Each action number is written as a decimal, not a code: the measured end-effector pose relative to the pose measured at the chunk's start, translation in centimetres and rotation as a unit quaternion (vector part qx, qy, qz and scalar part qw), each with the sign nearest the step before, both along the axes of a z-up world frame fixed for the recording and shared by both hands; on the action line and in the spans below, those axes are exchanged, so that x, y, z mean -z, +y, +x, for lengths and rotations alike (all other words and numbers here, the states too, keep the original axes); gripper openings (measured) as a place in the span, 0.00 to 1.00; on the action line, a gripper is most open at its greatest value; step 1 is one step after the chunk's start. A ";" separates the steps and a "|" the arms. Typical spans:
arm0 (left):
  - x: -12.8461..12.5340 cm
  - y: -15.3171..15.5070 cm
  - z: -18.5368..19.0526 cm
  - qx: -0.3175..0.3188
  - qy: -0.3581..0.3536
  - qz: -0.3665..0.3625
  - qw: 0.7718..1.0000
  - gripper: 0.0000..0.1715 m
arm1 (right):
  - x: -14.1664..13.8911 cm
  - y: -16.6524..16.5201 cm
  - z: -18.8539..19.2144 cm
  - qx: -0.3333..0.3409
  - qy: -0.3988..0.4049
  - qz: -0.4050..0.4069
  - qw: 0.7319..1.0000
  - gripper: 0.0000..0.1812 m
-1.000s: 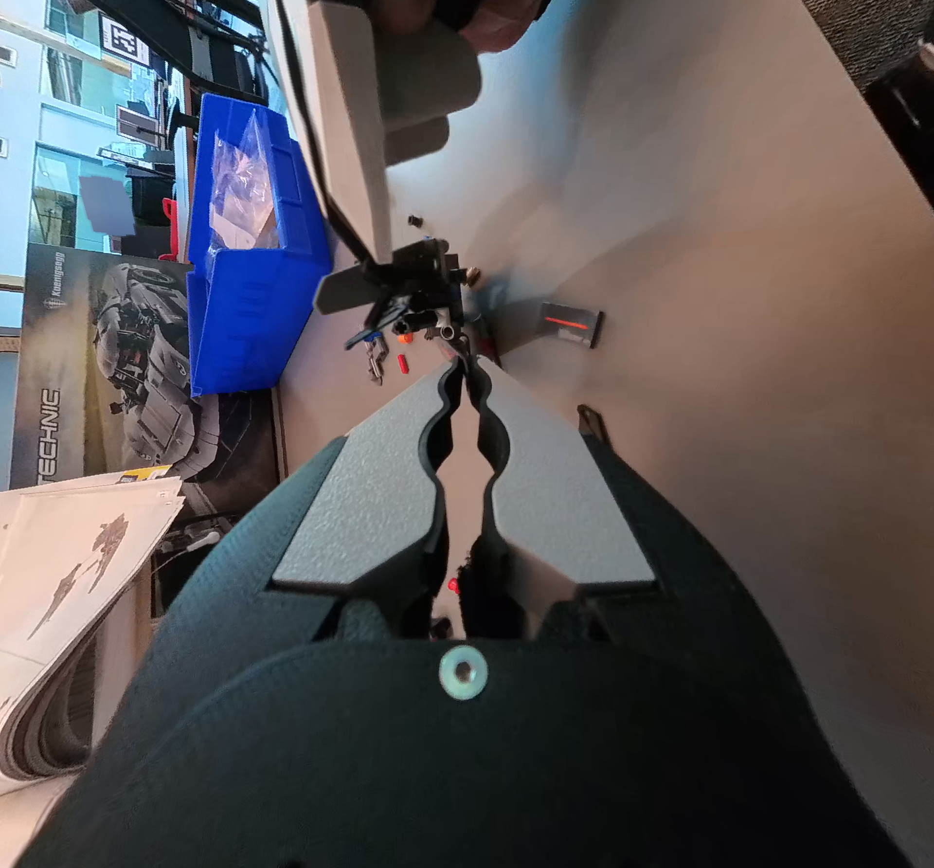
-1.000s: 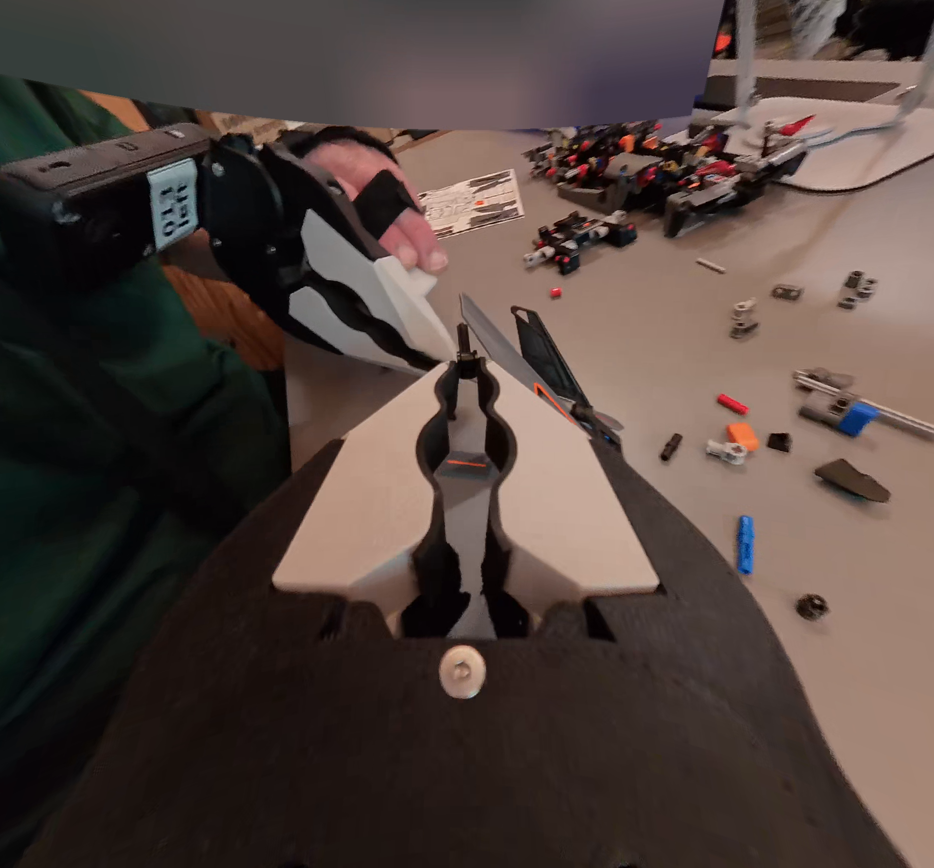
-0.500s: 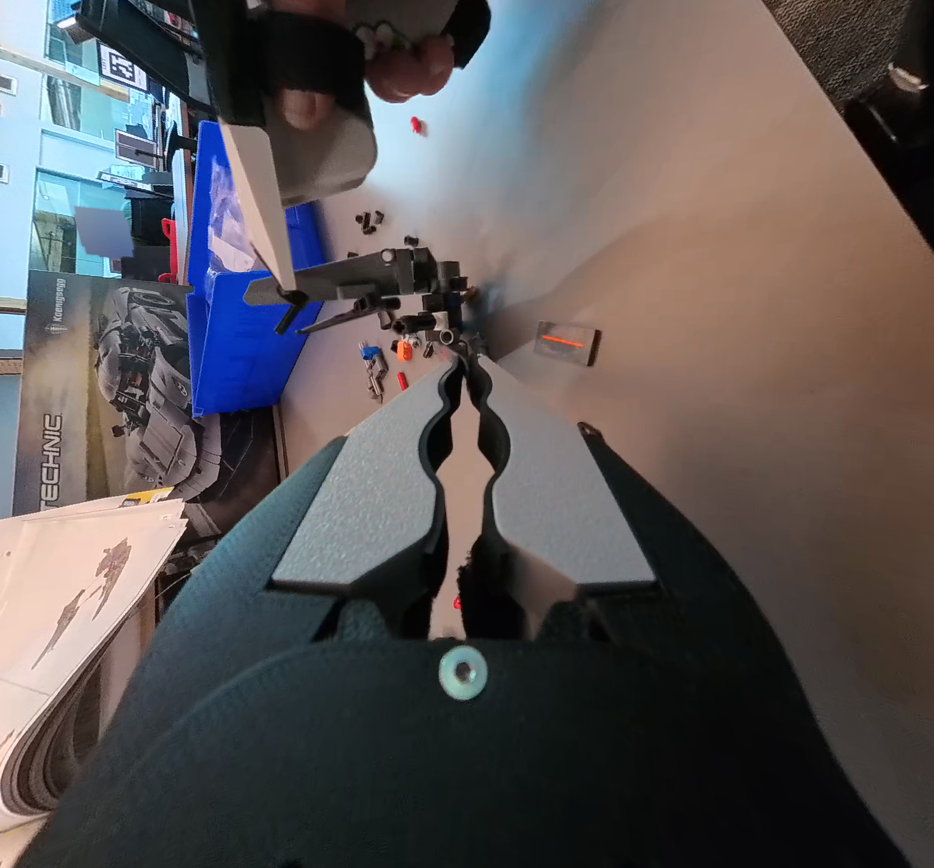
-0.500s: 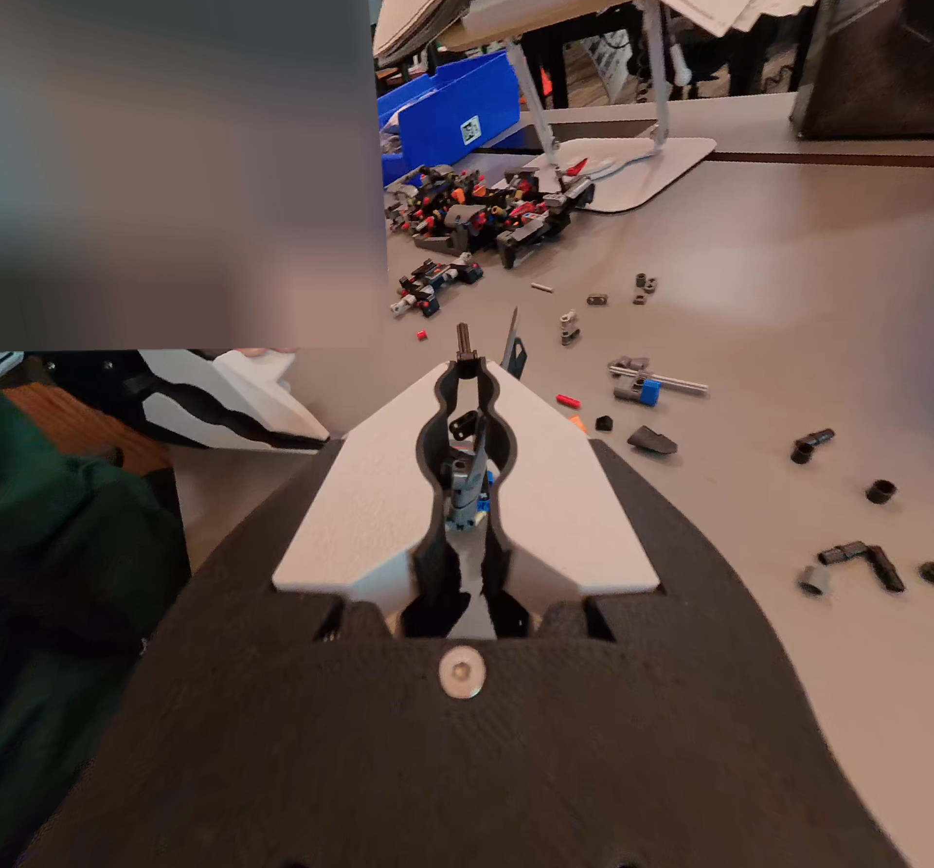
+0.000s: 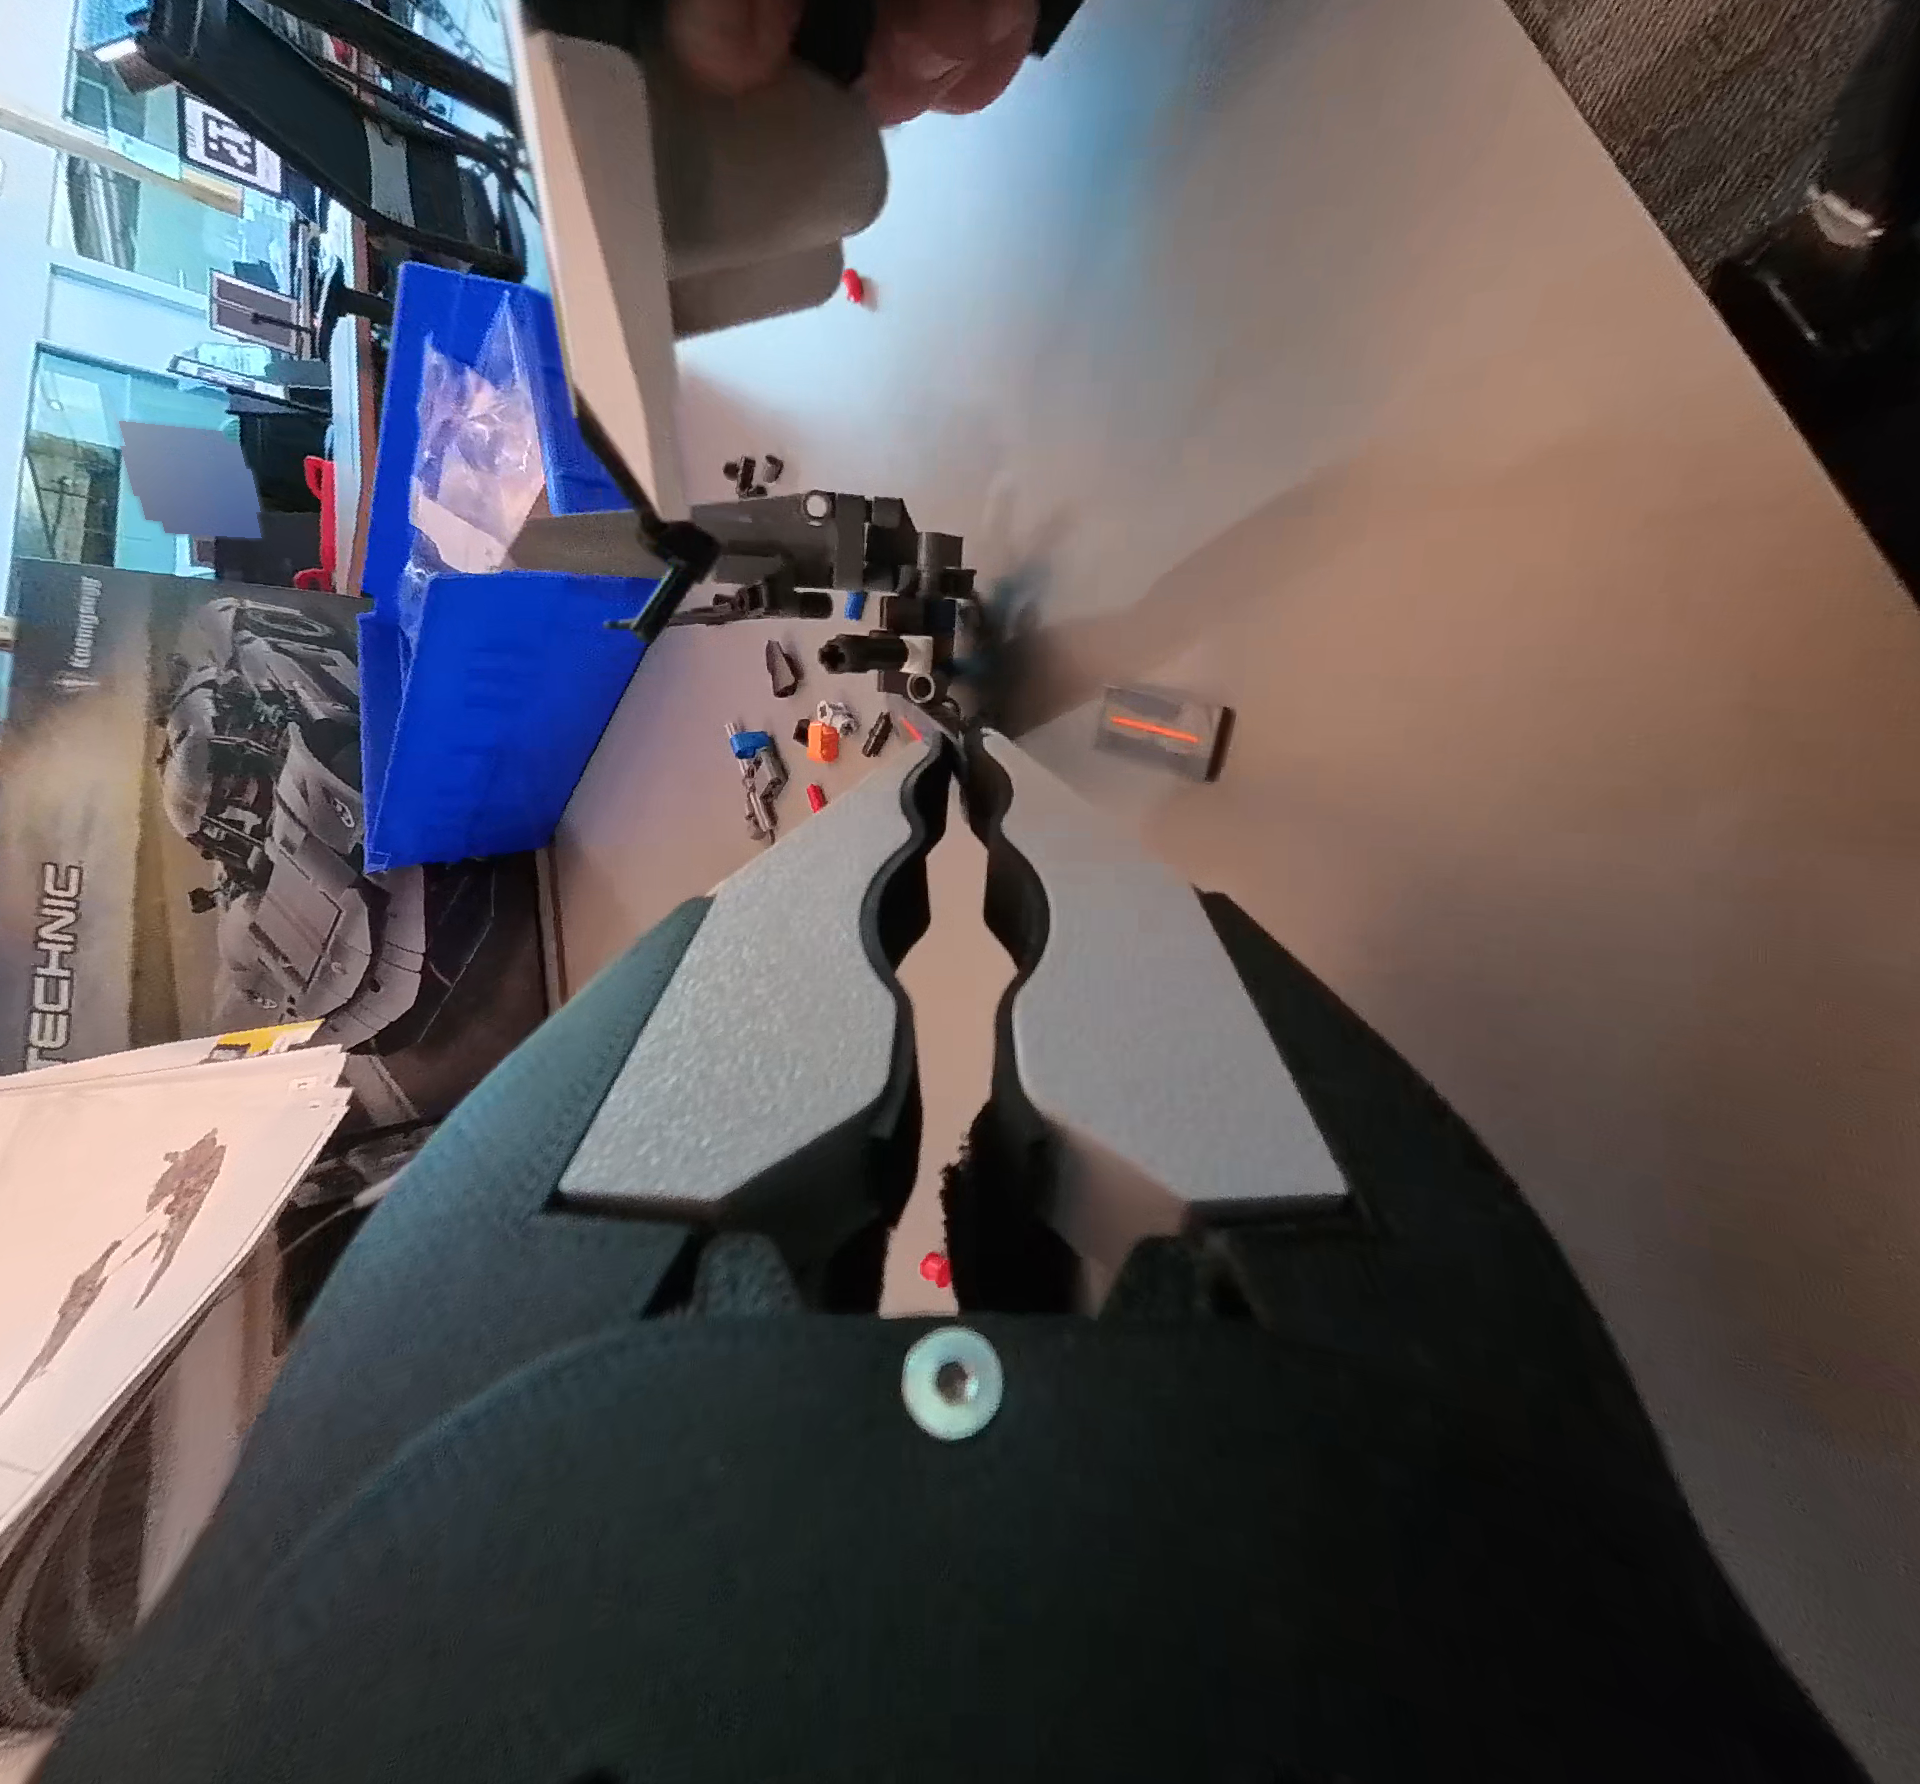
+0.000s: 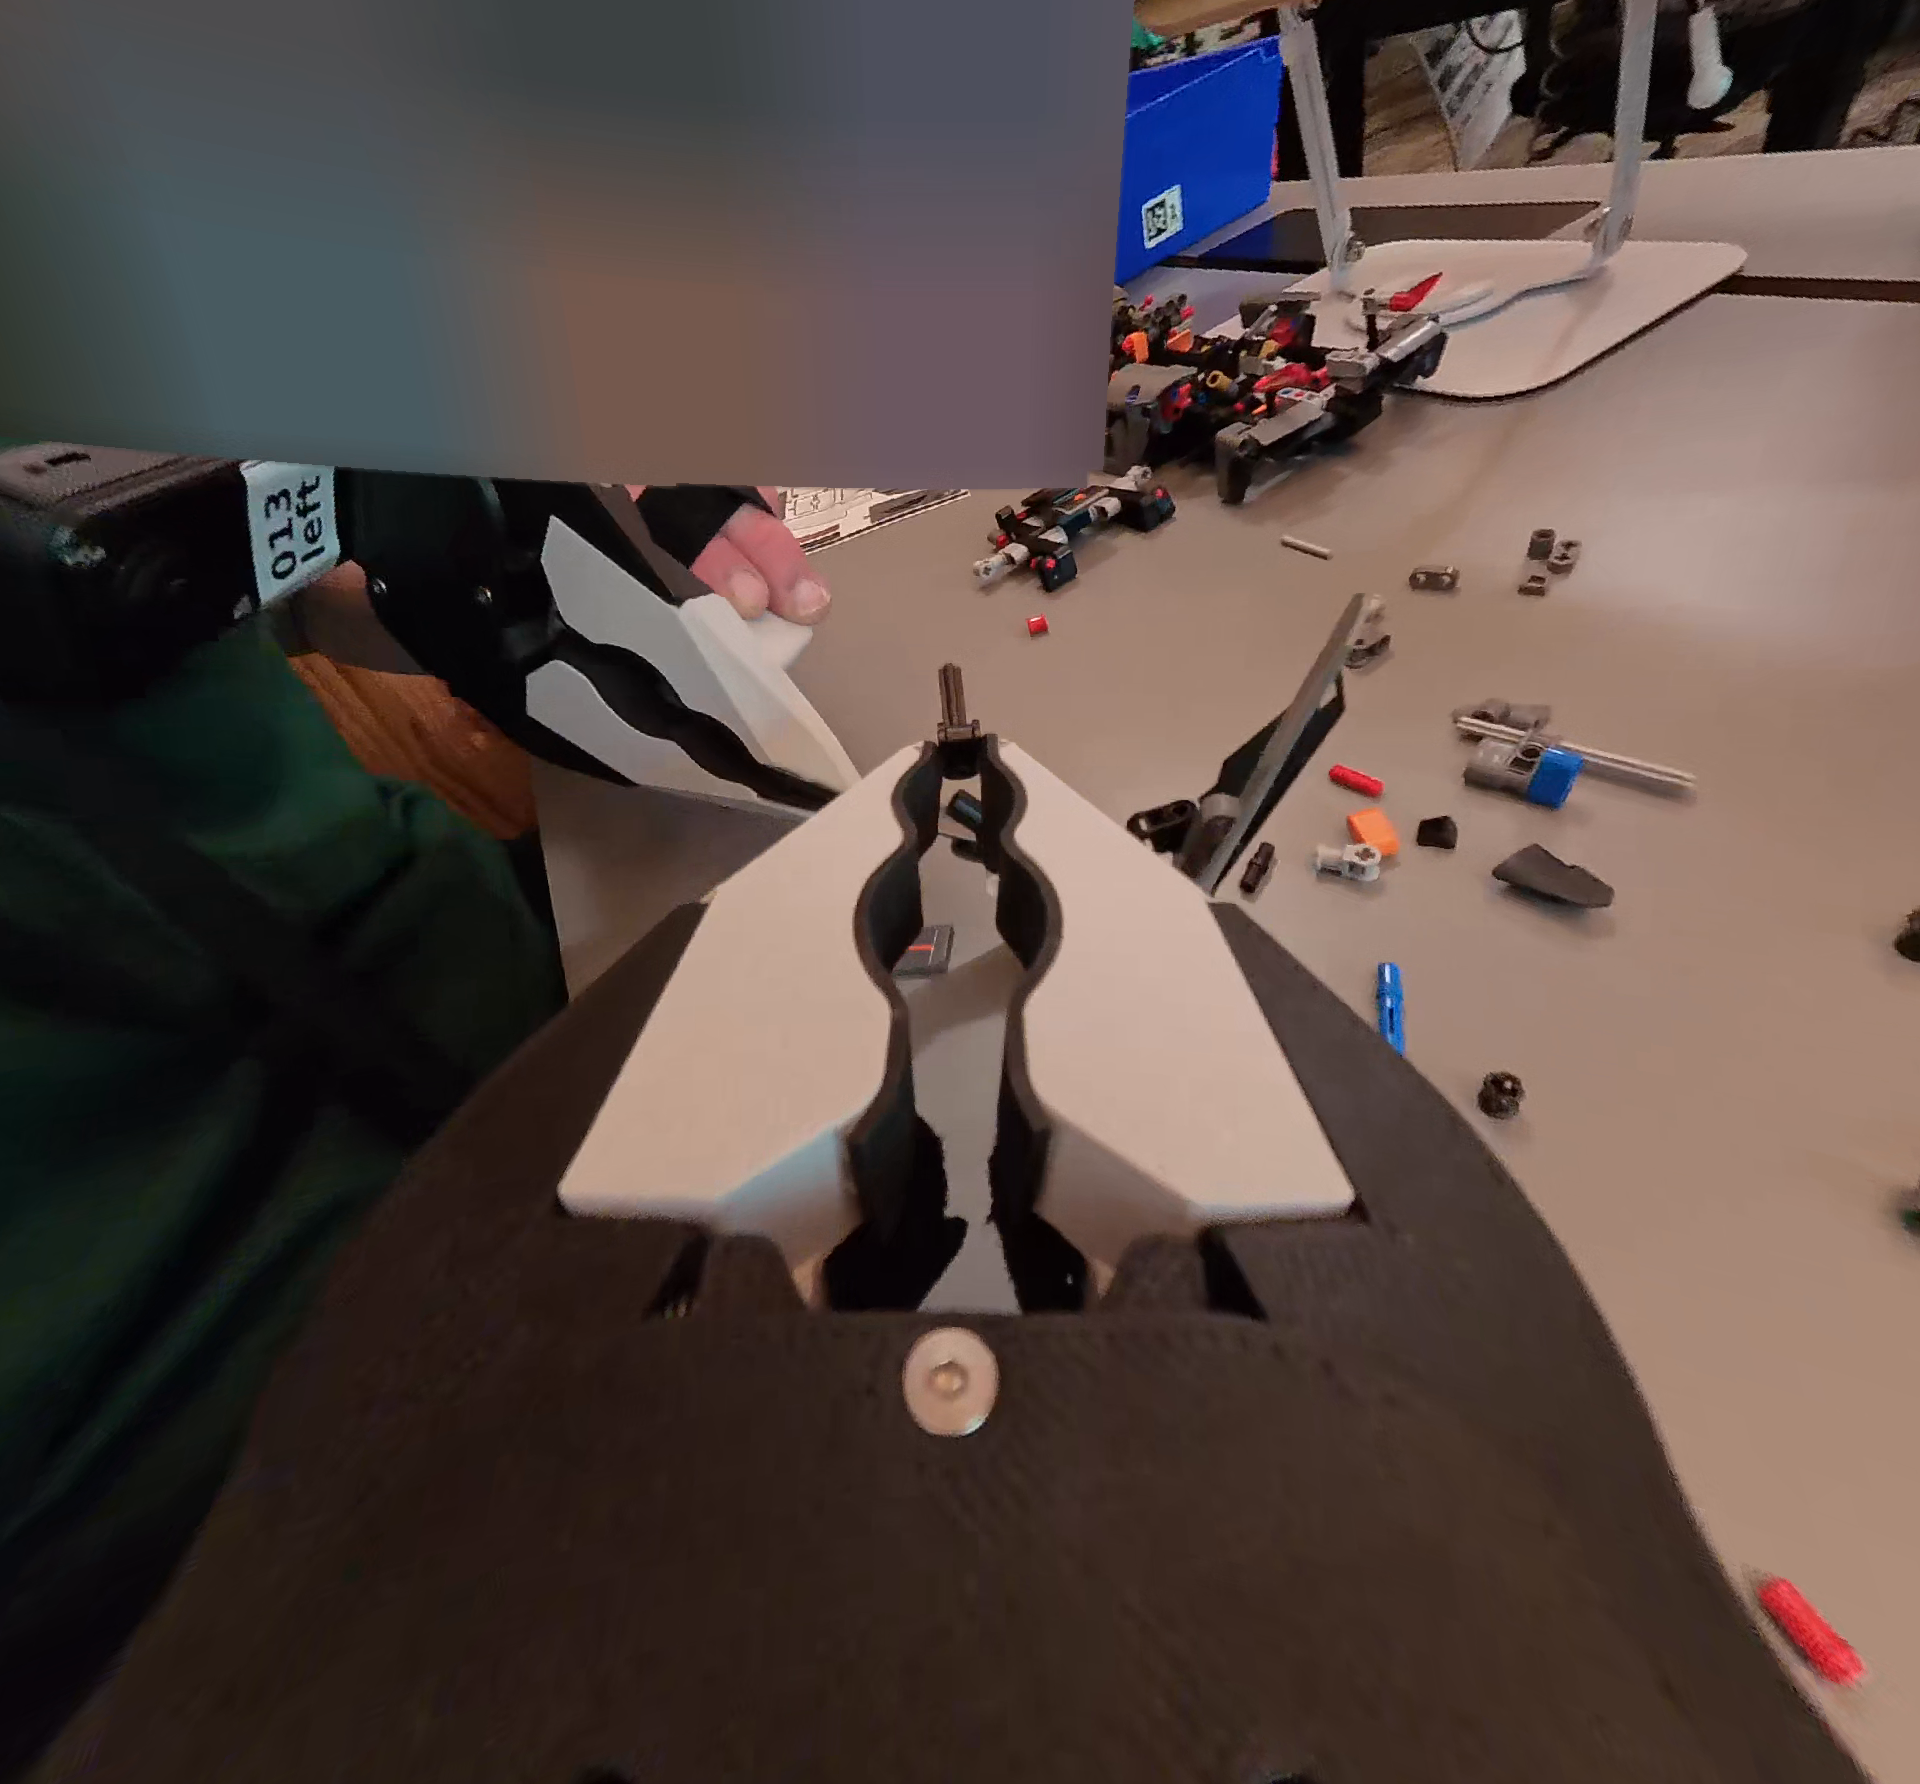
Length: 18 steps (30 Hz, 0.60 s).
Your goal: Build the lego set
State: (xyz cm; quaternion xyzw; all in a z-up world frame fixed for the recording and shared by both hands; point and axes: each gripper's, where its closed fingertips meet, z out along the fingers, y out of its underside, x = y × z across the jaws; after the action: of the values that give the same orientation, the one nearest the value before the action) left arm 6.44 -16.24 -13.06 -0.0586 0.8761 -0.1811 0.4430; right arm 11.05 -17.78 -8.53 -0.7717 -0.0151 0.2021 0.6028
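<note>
Jaws on the left gripper (image 5: 961, 747) were nearly shut at the tips, and I could not tell if they pinched anything. Seen from the right wrist view, that same gripper (image 6: 821, 789) sat far left, low by the table (image 6: 1558, 1163) edge, with a person's hand (image 6: 764, 565) on it. Next to it, in the middle, the right gripper (image 6: 958, 742) had its jaws closed on a small black pin (image 6: 952, 700), which stuck straight up from the tips. Under that gripper lay a little grey tile with an orange line (image 6: 928, 950). A bit to the right, a long dark panel piece (image 6: 1283, 747) leaned at a tilt on the table. Past it were loose bits: a red pin (image 6: 1356, 779), an orange piece (image 6: 1374, 828), a blue pin (image 6: 1390, 1002), and a grey and blue axle piece (image 6: 1538, 768). Farther back stood the half-built lego car (image 6: 1262, 384), with a smaller built part (image 6: 1075, 529) near it. Behind the car were a blue bin (image 6: 1195, 145) and a white stand (image 6: 1538, 300). One more red pin (image 6: 1808, 1646) lay at the far right, close to the camera.
</note>
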 end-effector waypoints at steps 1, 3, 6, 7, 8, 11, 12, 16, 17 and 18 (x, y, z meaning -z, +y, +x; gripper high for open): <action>-0.1 0.0 0.1 0.000 0.003 -0.007 1.000 0.00 | 0.0 0.0 0.0 0.001 0.000 -0.001 1.000 0.03; -0.5 0.1 0.3 -0.002 0.008 -0.019 1.000 0.00 | 0.3 0.4 0.1 0.009 -0.012 -0.010 1.000 0.03; -1.0 0.1 0.6 0.003 0.019 -0.028 0.999 0.00 | 1.0 1.3 1.4 0.040 -0.045 -0.026 0.998 0.03; -1.2 0.1 0.7 0.004 0.021 -0.028 0.999 0.00 | 0.7 1.7 1.8 0.047 -0.039 -0.017 0.998 0.03; -1.2 0.1 0.8 0.006 0.023 -0.022 0.999 0.00 | 0.7 2.0 2.3 0.050 -0.033 -0.014 0.998 0.03; -1.2 -0.1 0.8 0.007 0.043 -0.023 0.999 0.00 | 1.6 2.5 4.0 0.076 -0.034 -0.036 0.996 0.03; -1.0 -0.2 0.9 0.004 0.055 -0.028 0.998 0.00 | 1.9 2.4 4.4 0.084 -0.031 -0.043 0.995 0.03; -1.4 -0.3 1.5 -0.008 0.074 -0.041 0.996 0.00 | 0.7 1.1 4.3 0.087 -0.024 -0.018 0.996 0.03; -1.7 -0.4 1.8 -0.006 0.080 -0.045 0.996 0.00 | 0.3 0.6 3.9 0.079 -0.015 -0.012 0.997 0.03; -1.9 -0.5 2.0 -0.004 0.083 -0.043 0.996 0.00 | 0.0 0.0 3.5 0.070 -0.009 -0.009 0.997 0.03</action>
State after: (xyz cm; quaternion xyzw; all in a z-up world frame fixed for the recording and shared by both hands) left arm 8.48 -16.70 -11.21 -0.0961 0.9010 -0.2117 0.3663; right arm 14.56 -17.74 -8.52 -0.7783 0.0357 0.1527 0.6080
